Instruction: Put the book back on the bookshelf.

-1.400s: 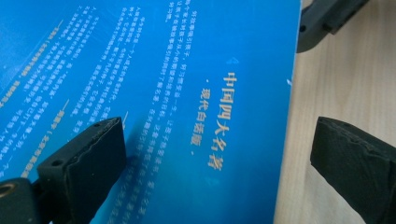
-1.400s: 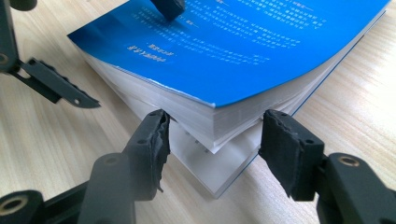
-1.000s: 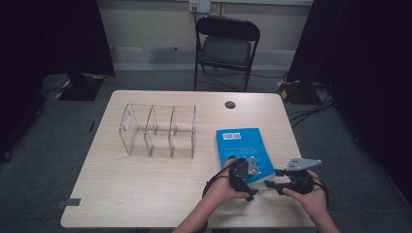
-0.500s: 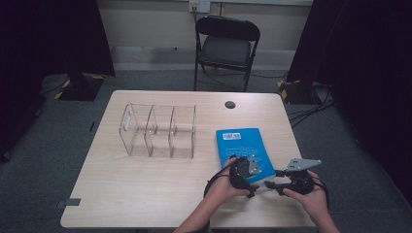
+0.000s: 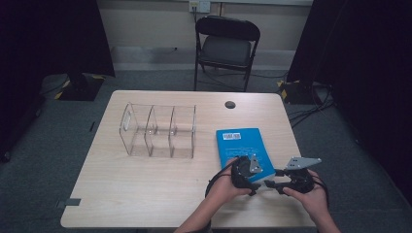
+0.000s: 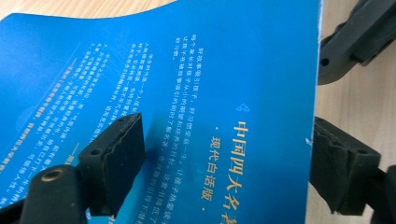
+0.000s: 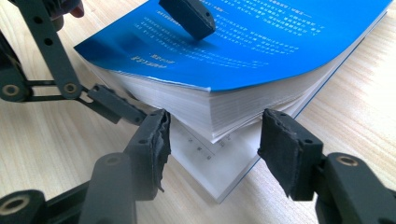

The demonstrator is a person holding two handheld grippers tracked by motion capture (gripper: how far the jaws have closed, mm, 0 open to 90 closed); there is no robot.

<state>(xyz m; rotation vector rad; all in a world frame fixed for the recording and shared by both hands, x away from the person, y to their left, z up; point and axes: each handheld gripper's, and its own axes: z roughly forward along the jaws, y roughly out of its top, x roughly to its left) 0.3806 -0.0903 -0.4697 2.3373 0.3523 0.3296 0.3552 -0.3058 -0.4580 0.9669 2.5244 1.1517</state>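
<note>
book: the blue book (image 5: 242,145) lies flat on the table (image 5: 145,194), at about four o'clock from the clear organiser (image 5: 159,130) and near my edge of the table.
step in hand: i judge i am lifting the near corner of the book so i can get a hold on it; cover and most pages are raised there, a few pages still flat.
left claw: my left gripper (image 6: 224,163) has just been closing, one jaw over the cover and one below the page edge; the pads do not look pressed on yet.
right claw: my right gripper (image 7: 212,154) stands parted at the lifted corner, at three o'clock from the left, touching nothing.
next move: i think the left jaws must finish pinching the raised stack, then the right can slip under.
risk: loose bottom pages may be left behind.
</note>
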